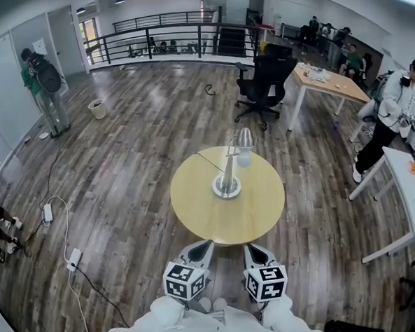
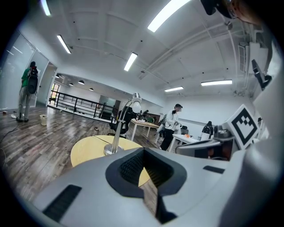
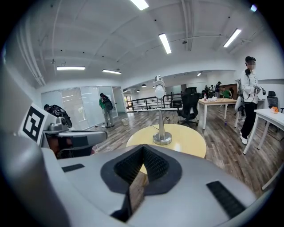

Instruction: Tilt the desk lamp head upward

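Note:
A silver desk lamp (image 1: 228, 174) stands on a round yellow table (image 1: 196, 204), its round base near the middle and its head (image 1: 244, 140) with a white bulb pointing down at the far side. The lamp (image 2: 116, 142) also shows in the left gripper view, and the lamp (image 3: 161, 128) in the right gripper view. Both grippers hover near the table's front edge, short of the lamp. My left gripper (image 1: 197, 251) is shut and holds nothing. My right gripper (image 1: 256, 253) is shut and holds nothing as well.
A black office chair (image 1: 265, 84) stands beyond the table, next to a wooden desk (image 1: 329, 84). White desks (image 1: 412, 191) line the right side. A person (image 1: 391, 126) stands at the right, another (image 1: 43, 91) at the far left. Cables and power strips (image 1: 73, 260) lie on the floor at left.

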The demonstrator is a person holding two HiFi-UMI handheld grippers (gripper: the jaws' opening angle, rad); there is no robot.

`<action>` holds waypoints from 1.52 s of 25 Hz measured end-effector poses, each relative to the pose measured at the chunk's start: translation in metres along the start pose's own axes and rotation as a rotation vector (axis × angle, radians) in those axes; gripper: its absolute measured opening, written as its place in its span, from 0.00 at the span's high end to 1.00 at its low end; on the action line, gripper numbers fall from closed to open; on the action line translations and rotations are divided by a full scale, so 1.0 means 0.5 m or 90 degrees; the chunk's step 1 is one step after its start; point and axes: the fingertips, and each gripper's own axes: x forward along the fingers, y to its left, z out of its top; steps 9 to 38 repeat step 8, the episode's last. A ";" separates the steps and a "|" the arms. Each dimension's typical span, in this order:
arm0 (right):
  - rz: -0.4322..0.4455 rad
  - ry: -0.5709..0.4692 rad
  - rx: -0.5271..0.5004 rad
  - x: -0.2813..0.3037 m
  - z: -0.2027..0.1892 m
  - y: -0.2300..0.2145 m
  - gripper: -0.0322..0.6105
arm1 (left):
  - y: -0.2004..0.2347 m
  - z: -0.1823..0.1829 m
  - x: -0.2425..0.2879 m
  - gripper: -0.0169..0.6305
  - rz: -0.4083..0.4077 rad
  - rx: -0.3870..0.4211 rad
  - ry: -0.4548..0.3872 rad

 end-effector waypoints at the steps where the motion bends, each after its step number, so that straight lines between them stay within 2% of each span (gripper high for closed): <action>1: 0.000 0.000 -0.001 0.000 0.001 -0.001 0.93 | 0.000 -0.001 0.000 0.97 -0.001 0.000 0.001; 38: 0.003 0.008 -0.003 0.003 -0.003 0.002 0.93 | 0.004 -0.009 -0.004 0.97 -0.001 -0.002 0.009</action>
